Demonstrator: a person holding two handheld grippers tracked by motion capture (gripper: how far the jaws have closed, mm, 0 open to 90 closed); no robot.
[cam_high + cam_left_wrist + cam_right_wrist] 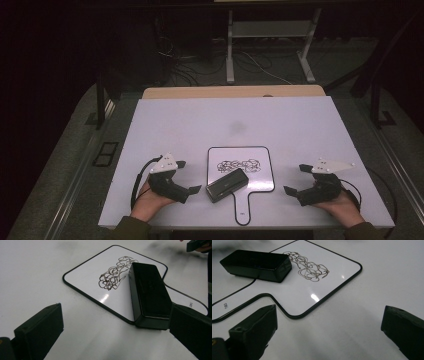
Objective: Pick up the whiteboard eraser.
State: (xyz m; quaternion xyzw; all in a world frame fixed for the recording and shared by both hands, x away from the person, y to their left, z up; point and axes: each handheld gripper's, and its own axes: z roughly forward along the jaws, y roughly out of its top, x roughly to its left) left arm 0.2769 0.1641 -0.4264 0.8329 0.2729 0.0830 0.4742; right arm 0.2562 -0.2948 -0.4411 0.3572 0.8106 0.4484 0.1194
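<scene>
The black eraser block [227,184] lies slantwise on the lower left part of the small whiteboard [260,180], just beside the left hand-held gripper [183,176], whose forward jaw tip reaches nearly to the block's near end; in the left gripper view the eraser block [149,293] sits right against the inner face of the jaw on that view's right side, though whether they actually touch cannot be told. That hand-held gripper's jaws stand spread wide, with bare desk between them. One end of the block reaches the black scribble [238,165] drawn on the board's upper half. The right hand-held gripper [295,180] rests well apart from the block, on the far side of the whiteboard, its jaws likewise spread with nothing between them; from its view the eraser block [257,265] lies beyond the scribble [308,267] and the board's handle tab. The whiteboard is a flat panel with a black border and a short handle pointing toward the person, bearing small print too tiny to read. Both lie on the white desk [280,120]. The person's sleeves are cut off at the high view's bottom edge, and the floor behind the desk is dark, with cables hard to make out.
</scene>
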